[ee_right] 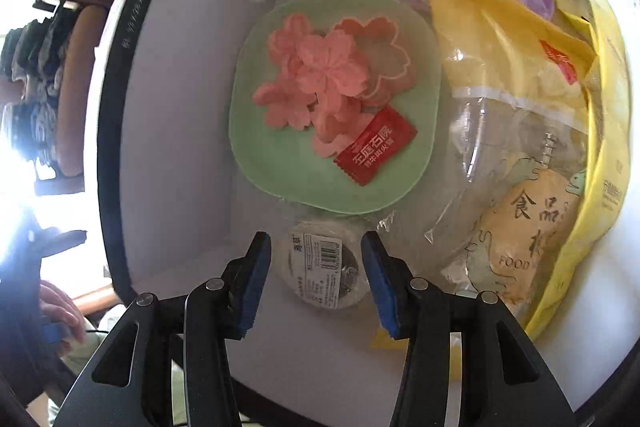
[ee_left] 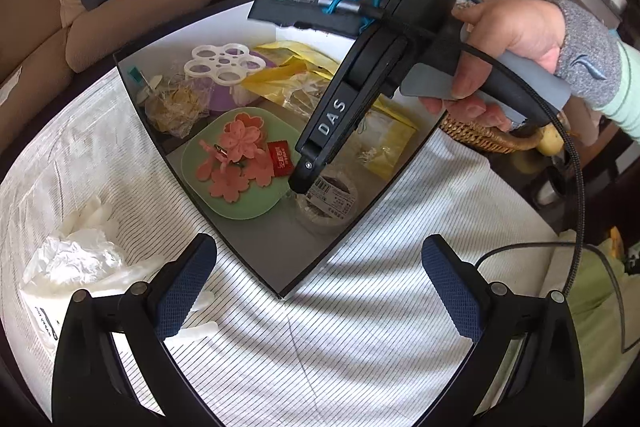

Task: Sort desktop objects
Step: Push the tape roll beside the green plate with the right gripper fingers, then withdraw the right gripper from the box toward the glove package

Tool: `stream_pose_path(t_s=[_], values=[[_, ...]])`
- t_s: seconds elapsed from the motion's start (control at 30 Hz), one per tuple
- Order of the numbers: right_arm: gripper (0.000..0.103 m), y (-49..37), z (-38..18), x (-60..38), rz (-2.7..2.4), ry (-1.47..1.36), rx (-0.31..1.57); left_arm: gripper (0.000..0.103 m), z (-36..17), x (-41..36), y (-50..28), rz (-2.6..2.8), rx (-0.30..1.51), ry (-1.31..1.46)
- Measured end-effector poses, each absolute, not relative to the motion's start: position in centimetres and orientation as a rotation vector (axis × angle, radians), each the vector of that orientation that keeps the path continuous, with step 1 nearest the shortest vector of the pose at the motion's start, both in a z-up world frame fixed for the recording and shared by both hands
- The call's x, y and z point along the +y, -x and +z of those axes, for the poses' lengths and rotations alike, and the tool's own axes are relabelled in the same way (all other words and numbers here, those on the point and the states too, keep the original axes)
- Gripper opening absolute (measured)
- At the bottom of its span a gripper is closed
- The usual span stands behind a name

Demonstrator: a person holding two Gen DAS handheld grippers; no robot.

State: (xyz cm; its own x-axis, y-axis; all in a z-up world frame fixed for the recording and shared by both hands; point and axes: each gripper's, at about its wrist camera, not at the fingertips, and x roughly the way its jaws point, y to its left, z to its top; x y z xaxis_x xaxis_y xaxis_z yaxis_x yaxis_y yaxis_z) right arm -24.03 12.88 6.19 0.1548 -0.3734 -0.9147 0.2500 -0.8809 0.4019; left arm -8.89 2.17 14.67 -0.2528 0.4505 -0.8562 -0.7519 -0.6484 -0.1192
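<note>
Left gripper (ee_left: 320,291) wide open over the striped cloth (ee_left: 360,327), holding nothing, near the box (ee_left: 304,267) corner. Right gripper (ee_right: 316,283) open inside the box, around the small round wrapped pack (ee_right: 326,263). Round, so no long way; label facing up, just near the green plate (ee_right: 280,167).

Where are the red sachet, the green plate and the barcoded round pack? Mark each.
red sachet (ee_right: 375,151), right wrist view, centre of wrapper
green plate (ee_right: 280,183), right wrist view, bare lower part
barcoded round pack (ee_right: 325,259), right wrist view, label
</note>
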Motion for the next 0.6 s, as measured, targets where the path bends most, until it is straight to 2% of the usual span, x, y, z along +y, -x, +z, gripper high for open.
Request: stream_pose_path(t_s=[0.03,0.1,0.13,0.33,0.6], values=[[0.052,23.7,7.3,13.1,-1.813,-1.921,-0.113,0.103,14.7,2.2,8.9,1.975,0.408,1.205],[0.08,22.6,9.5,13.6,-1.92,-1.835,-0.034,0.103,14.9,2.5,8.7,1.984,0.422,1.201],[0.084,22.1,10.9,13.6,-1.974,-1.79,0.025,0.103,15.0,2.6,8.6,1.982,0.425,1.201],[0.085,18.8,14.8,16.5,-2.246,-1.61,0.397,0.103,15.0,4.0,8.2,1.983,0.496,1.208],[0.085,18.1,12.6,16.8,-2.343,-1.53,0.372,0.103,14.8,6.0,9.8,2.003,0.521,1.236]])
